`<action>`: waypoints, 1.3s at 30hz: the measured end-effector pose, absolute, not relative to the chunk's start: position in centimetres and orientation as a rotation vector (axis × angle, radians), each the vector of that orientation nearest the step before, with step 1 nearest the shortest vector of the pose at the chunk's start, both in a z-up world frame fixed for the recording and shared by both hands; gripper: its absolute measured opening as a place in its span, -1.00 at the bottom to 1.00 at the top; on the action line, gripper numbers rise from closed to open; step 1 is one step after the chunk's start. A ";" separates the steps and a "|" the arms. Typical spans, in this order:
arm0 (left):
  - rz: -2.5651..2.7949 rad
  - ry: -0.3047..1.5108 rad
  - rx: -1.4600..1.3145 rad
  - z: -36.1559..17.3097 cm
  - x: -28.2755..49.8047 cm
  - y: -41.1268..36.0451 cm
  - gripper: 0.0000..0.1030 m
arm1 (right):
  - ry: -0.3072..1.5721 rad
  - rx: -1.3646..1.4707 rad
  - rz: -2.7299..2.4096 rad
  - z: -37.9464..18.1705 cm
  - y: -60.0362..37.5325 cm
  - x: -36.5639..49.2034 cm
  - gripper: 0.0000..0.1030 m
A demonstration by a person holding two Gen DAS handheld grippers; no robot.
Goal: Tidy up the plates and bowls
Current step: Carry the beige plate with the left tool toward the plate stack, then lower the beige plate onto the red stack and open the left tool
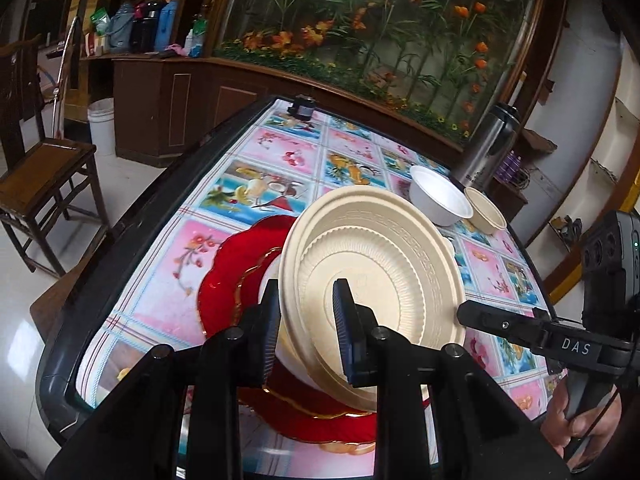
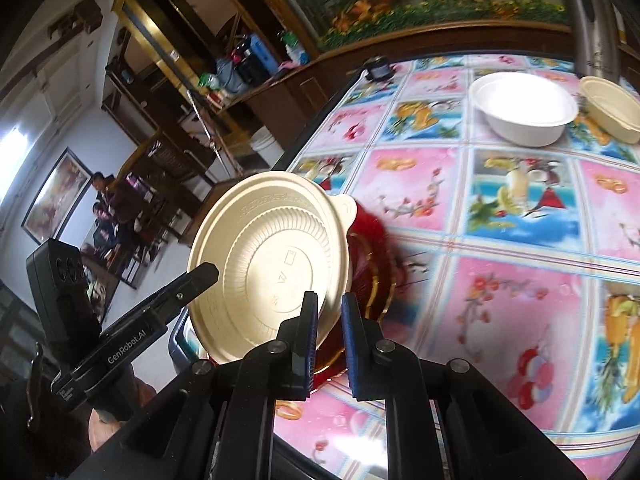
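My left gripper (image 1: 306, 334) pinches the rim of the tilted cream plate (image 1: 372, 272) over the red plate (image 1: 224, 280), my right gripper (image 2: 329, 342) sits nearly closed on nothing, and the white bowl (image 2: 524, 114) and cream bowl (image 2: 612, 108) wait far back on the table (image 2: 500, 280).

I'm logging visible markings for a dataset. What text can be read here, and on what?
"DAS": on the right gripper, seen from the left wrist.
"GenRobot.AI": on the left gripper, seen from the right wrist.
Embossed marks on the cream plate underside: too faint to read.
Print on the steel flask: too small to read.
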State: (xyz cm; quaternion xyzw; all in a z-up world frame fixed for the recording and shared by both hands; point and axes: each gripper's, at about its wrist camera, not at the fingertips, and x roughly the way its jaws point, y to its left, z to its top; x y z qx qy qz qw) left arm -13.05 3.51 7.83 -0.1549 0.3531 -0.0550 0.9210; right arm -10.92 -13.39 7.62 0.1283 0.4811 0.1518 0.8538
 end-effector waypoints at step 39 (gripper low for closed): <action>-0.076 0.751 -0.370 7.5 -12.9 5.2 -0.51 | 0.995 0.281 0.336 8.0 -13.5 -10.7 -0.50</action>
